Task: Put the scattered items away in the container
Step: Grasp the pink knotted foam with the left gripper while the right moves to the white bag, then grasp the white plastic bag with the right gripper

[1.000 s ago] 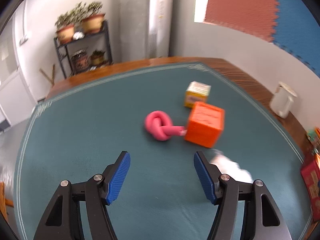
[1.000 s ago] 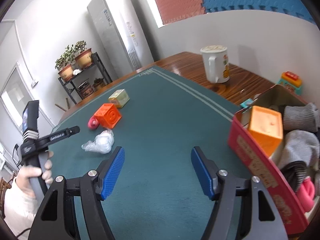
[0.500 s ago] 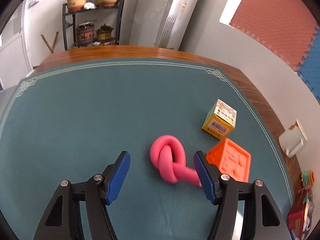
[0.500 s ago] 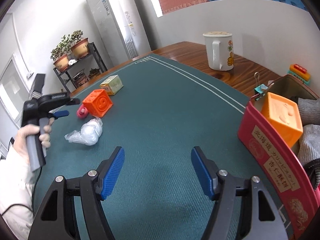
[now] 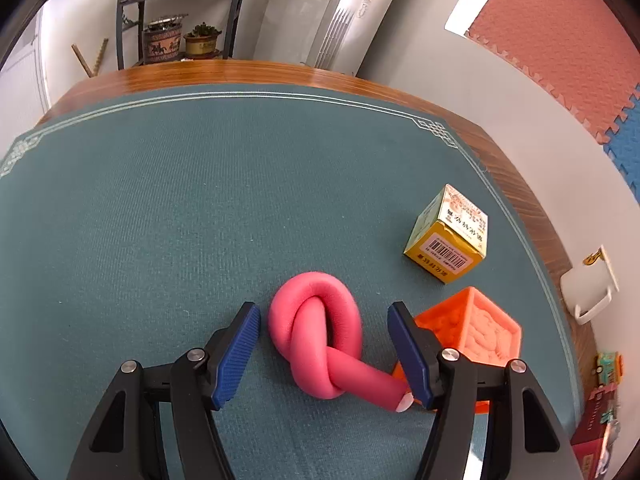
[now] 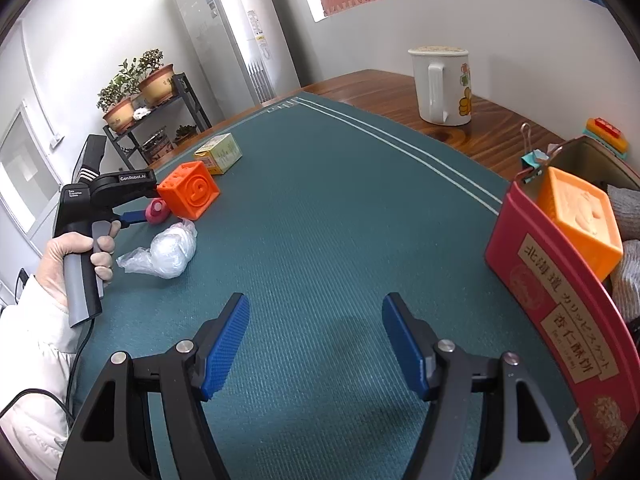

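Observation:
A pink knotted foam tube lies on the green mat between the open fingers of my left gripper, which straddles it without touching. An orange cube sits just right of the tube, and a yellow carton lies beyond it. In the right wrist view my right gripper is open and empty over bare mat, left of the red tin, which holds another orange cube and grey socks. The tube's end, the orange cube, the yellow carton and a crumpled plastic bag lie far left.
A white mug stands on the bare wood at the far right edge, with a binder clip and a small toy near the tin. A plant shelf and an air conditioner stand past the table.
My left gripper has moved forward and down, so the pink tube now lies between its fingers. My right gripper has drifted slightly away from the tin.

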Demonstrator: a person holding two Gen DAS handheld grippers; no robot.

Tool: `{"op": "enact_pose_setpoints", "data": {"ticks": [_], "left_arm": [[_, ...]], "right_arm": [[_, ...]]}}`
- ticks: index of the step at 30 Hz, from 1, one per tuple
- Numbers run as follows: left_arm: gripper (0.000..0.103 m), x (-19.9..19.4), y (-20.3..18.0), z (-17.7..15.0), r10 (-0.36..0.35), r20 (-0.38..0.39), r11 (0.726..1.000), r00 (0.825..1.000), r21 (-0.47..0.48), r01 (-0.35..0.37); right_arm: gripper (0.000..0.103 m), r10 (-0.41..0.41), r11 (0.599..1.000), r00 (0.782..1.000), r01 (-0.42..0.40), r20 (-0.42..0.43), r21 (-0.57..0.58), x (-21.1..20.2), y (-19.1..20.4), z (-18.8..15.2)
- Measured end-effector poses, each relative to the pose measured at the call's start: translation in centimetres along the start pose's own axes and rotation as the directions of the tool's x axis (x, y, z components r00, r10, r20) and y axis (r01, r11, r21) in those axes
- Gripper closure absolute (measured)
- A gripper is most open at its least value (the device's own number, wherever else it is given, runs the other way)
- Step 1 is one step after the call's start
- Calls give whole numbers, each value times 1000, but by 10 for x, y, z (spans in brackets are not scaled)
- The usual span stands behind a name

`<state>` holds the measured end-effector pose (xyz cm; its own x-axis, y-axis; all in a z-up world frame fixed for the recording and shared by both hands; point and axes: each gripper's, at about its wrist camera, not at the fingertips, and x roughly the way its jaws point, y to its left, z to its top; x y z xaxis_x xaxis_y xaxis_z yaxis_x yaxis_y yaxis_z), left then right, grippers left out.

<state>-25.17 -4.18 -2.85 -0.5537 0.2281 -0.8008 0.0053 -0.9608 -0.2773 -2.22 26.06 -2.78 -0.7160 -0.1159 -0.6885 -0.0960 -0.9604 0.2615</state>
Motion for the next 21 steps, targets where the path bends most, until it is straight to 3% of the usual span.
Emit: {"op": "enact_pose_setpoints", "data": {"ticks": [3,12,21], "left_arm": [[54,-4,0,-5,36,15,999,999,2,-36],[55,-38,20,-27,1,22,998,1000,-59,0],[55,-90,35,-30,-39,102,996,994,-82,48]], "right_arm": [[30,-6,1000,1000,6,1,-1,0,0,-1],[30,-6,999,1000,5,-22,-48,5,11,4],[30,116,983,986,-131,-121,-128,34,65,37]]}}
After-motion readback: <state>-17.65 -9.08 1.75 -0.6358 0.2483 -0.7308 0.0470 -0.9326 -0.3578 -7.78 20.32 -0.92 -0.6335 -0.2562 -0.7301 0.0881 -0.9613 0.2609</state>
